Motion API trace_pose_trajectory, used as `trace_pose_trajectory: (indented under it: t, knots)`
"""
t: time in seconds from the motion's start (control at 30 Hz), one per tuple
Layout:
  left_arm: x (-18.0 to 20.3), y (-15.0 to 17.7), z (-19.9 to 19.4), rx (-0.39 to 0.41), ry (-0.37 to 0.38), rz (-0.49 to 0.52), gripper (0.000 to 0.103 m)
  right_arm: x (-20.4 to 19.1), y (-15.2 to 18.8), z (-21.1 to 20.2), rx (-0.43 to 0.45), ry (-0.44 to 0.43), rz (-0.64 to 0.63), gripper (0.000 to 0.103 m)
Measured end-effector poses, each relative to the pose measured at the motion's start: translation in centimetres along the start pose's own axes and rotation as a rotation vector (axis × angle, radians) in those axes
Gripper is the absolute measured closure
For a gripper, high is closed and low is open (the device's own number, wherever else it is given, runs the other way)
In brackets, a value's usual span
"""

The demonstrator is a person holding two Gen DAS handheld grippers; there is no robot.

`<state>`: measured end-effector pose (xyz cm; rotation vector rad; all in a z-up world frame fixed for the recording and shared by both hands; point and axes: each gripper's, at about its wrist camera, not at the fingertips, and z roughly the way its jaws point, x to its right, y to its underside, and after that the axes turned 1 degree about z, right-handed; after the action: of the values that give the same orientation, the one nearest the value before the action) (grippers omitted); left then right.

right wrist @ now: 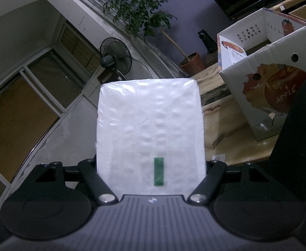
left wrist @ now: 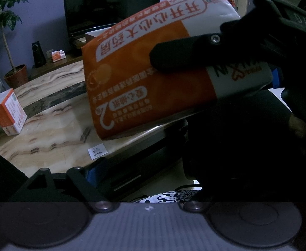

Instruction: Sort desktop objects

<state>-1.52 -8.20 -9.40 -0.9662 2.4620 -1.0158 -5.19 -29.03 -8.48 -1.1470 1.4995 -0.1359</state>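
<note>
- Tissue packs: three fully seen. One orange-and-white held pack, one small pack standing at the table's far left, one on the far TV stand; an orange corner at the left edge, cannot tell what it is.
- One open apple carton on the table, right in the right wrist view.
- Right gripper clamped on the held pack's sides, pack raised off the table, white underside toward its camera, tilted slightly down.
- Left gripper: jaws spread, nothing between them, fingers out of frame, angled down at table edge.
- Marble-pattern table; one TV, one potted plant, one fan, purple wall.
</note>
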Motion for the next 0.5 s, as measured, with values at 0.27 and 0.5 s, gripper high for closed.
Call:
trace_pose_trajectory:
  t: [0.27, 0.5]
  knots:
    - [-0.01, -0.02, -0.04, 0.000, 0.000, -0.001, 0.016, -0.14, 0.07, 0.00, 0.000, 0.001, 0.000, 0.028]
    - [-0.04, -0.05, -0.02, 0.000, 0.001, 0.000, 0.017, -0.34, 0.10, -0.04, 0.000, 0.001, -0.001, 0.028]
